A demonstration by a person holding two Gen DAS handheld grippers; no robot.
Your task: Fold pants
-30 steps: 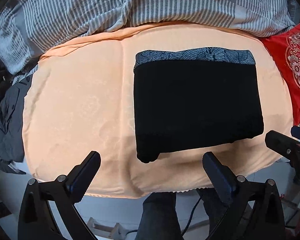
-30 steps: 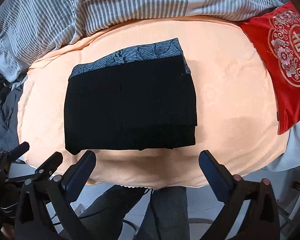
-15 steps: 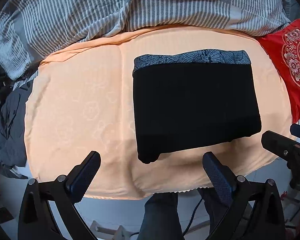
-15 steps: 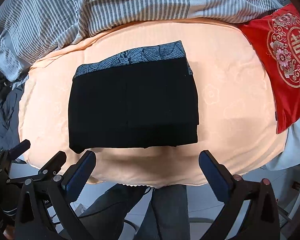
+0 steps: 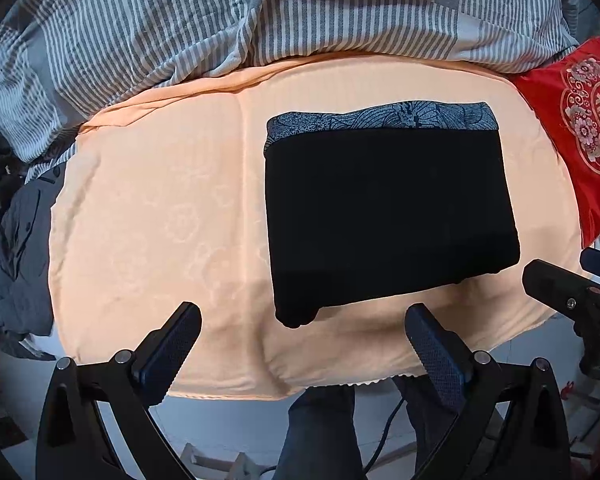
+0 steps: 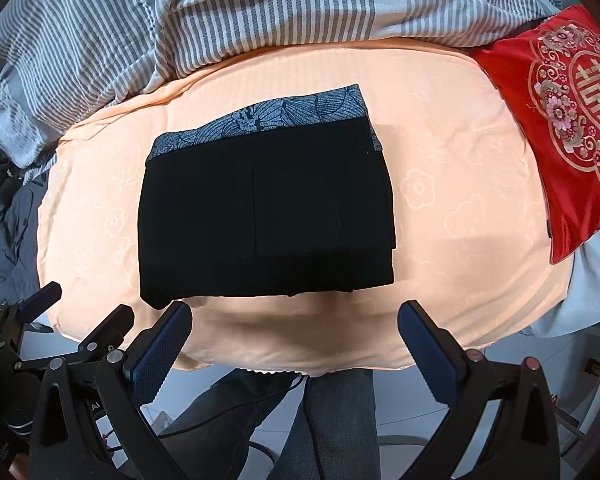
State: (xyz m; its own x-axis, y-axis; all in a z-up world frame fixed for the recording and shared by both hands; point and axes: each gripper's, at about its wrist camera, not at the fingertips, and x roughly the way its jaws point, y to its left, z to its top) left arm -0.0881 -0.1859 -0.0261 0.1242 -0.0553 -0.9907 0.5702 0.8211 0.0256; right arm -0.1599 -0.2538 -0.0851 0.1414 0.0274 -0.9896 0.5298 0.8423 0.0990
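Observation:
The black pants (image 5: 388, 216) lie folded into a neat rectangle on the peach sheet (image 5: 160, 220), with a grey leaf-patterned band along their far edge. In the right wrist view the pants (image 6: 264, 216) sit centre-left, layered edges showing at their right side. My left gripper (image 5: 302, 326) hangs open over the bed's near edge, just short of the pants' near left corner, holding nothing. My right gripper (image 6: 294, 322) is also open and empty, just short of the pants' near edge. The right gripper's tips (image 5: 560, 284) show at the right of the left wrist view.
A grey striped duvet (image 5: 260, 20) is bunched along the far side. A red embroidered cushion (image 6: 568, 120) lies at the right. Dark grey clothing (image 5: 12, 240) is heaped at the left. The person's legs (image 6: 332, 428) stand below the bed edge.
Both grippers have drawn back slightly from the bed, so the folded pants sit a little lower in the views. The pants themselves have not moved; both grippers stay open.

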